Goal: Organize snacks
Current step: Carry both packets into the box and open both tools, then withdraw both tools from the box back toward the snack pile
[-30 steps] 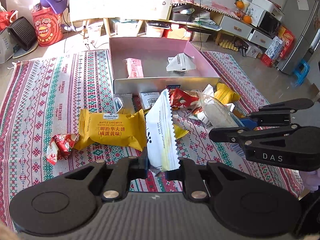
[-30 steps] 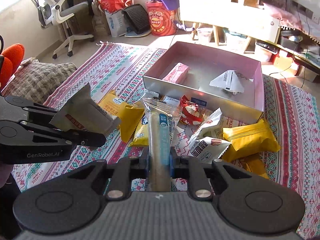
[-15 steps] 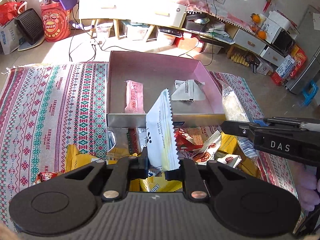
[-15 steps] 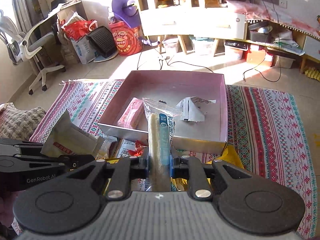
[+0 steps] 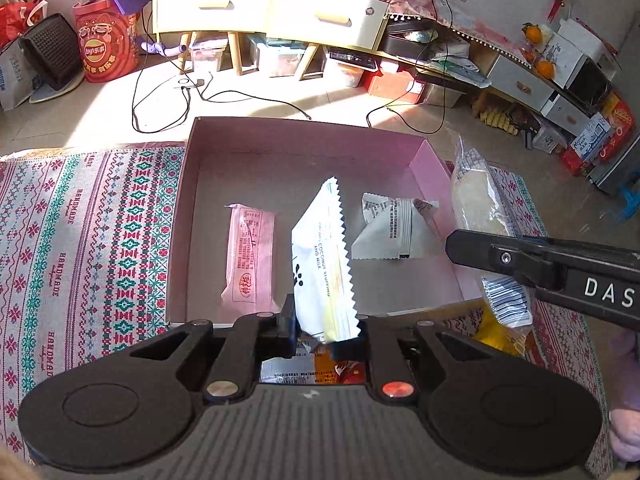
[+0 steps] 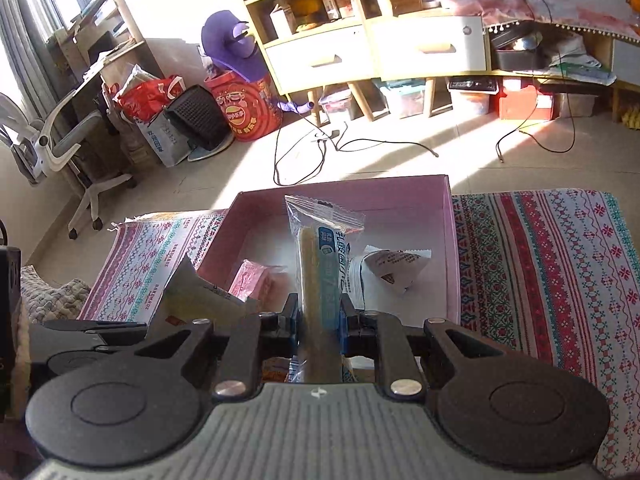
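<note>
My left gripper is shut on a white zigzag-edged snack packet, held upright over the near edge of the pink box. Inside the box lie a pink wrapped bar and a grey-white folded packet. My right gripper is shut on a long clear-and-blue bread stick pack, which stands up above the same box. In the left wrist view the right gripper comes in from the right with that pack. The left gripper's packet shows at the left of the right wrist view.
The box sits on a patterned red-green cloth on the floor. More snacks lie under the grippers, at the near side of the box. Cables, a red drum, a white cabinet and an office chair stand beyond.
Both grippers have carried their packets forward from the snack pile to the box, which now fills the middle of both views. Each grip is unchanged.
</note>
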A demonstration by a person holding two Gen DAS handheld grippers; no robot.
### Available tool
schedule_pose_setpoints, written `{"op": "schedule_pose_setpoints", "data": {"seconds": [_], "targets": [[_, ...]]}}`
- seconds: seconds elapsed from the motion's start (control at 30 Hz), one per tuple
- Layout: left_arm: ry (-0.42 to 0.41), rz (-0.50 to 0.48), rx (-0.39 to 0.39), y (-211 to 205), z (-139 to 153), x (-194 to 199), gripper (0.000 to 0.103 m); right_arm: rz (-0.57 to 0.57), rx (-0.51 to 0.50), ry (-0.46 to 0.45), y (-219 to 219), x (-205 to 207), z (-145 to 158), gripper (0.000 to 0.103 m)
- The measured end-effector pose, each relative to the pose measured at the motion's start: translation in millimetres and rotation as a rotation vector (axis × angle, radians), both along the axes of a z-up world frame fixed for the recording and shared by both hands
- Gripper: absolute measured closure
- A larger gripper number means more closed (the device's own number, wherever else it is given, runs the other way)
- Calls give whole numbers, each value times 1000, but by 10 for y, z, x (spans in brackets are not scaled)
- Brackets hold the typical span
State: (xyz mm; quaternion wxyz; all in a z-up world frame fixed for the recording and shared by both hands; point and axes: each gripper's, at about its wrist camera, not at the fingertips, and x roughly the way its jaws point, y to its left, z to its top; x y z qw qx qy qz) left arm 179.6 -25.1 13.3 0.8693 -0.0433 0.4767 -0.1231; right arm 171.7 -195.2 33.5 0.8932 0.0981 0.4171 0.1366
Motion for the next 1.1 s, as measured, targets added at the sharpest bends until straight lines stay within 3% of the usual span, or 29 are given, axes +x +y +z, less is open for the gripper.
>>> {"op": "schedule_pose_setpoints", "data": {"seconds": [0.23, 0.33, 0.47, 0.6, 0.67, 0.8, 0.9, 1.1], "targets": [[9, -19, 27, -116, -78, 258, 85, 73, 80, 29, 87, 234, -160, 87], [-1, -20, 69, -150, -140, 315, 85, 47, 81, 58, 61, 316, -254, 87], [-16, -4, 65, -121, -194, 393, 84, 11, 27, 54, 16, 331, -296, 87], [-36, 7, 69, -115, -205, 434, 82, -29, 37, 45, -58, 301, -312, 86], [-43, 10, 65, -114, -204, 461, 76, -56, 53, 41, -82, 303, -309, 83], [-53, 7, 56, -92, -168, 410, 50, -92, 112, 42, -168, 288, -254, 73], [-61, -17, 61, -104, -122, 362, 45, -97, 116, 35, -184, 252, -181, 61], [-77, -35, 58, -90, 11, 139, 24, -77, 83, 14, -154, 58, -13, 47]]}}
